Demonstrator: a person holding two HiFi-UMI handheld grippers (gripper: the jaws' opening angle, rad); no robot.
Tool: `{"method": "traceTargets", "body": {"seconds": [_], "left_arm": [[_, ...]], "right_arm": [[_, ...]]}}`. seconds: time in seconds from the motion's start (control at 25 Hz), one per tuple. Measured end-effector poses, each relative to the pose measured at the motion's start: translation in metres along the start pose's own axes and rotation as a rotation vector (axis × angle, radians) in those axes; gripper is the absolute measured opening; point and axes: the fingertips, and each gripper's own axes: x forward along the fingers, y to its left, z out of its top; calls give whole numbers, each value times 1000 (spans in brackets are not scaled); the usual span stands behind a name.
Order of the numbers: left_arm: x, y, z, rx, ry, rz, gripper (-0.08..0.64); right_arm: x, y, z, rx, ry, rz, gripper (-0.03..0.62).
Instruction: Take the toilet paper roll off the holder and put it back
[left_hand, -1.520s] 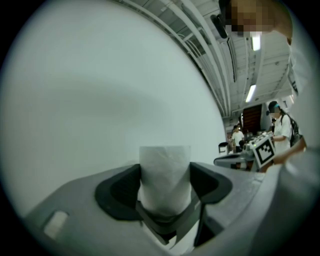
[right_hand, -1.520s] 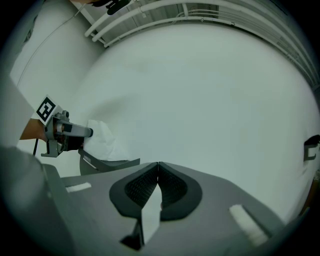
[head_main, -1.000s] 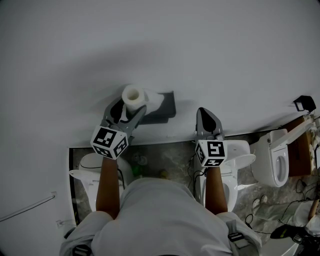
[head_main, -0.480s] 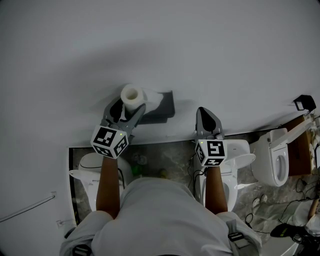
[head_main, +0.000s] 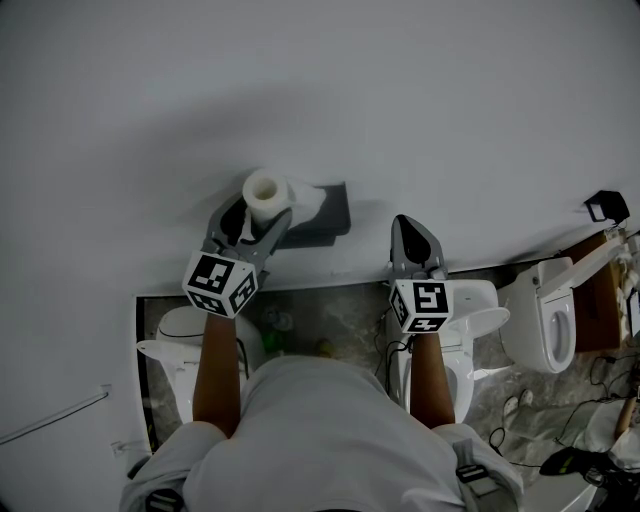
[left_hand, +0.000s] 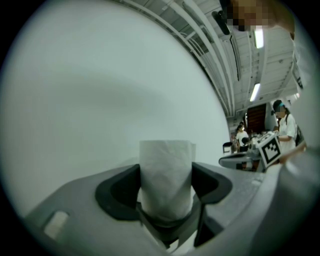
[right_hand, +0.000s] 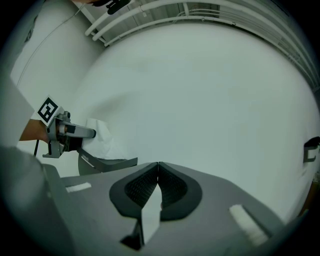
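Observation:
A white toilet paper roll (head_main: 264, 190) stands out from the wall at the left end of the dark grey holder (head_main: 325, 215), with a loose sheet trailing right. My left gripper (head_main: 260, 212) is shut on the roll (left_hand: 165, 165), a dark pad pressed against each side. Whether the roll still sits on the holder's bar is hidden. My right gripper (head_main: 406, 224) hovers to the right of the holder, shut with nothing in it; its tips meet (right_hand: 158, 165). In the right gripper view the holder (right_hand: 110, 163) and the paper (right_hand: 103, 140) show at the left.
The wall fills most of the head view. Below its edge stand three white toilets (head_main: 185, 335) (head_main: 470, 315) (head_main: 548, 318) on a marbled floor. A small black bracket (head_main: 606, 206) sits on the wall at the far right. People stand in the distance (left_hand: 284, 125).
The roll has shifted very slightly up and left within the left gripper's hold. The right gripper has stayed still.

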Motion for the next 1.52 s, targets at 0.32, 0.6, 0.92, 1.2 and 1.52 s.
{"method": "traceTargets", "body": {"seconds": [0.32, 0.6, 0.92, 1.2, 1.52], "left_arm": [[-2, -1, 7, -2, -17, -12, 304], [-4, 0, 18, 4, -32, -9, 304], [-16, 6, 27, 9, -37, -2, 304], [-23, 4, 39, 23, -58, -11, 304], [-31, 1, 48, 30, -68, -11, 304]], "right_arm": [[-2, 4, 1, 1, -2, -8, -2], [-4, 4, 7, 6, -13, -21, -2], [-8, 15, 12, 4, -25, -33, -2], [-14, 20, 14, 6, -32, -42, -2], [-21, 25, 14, 3, -34, -39, -2]]}}
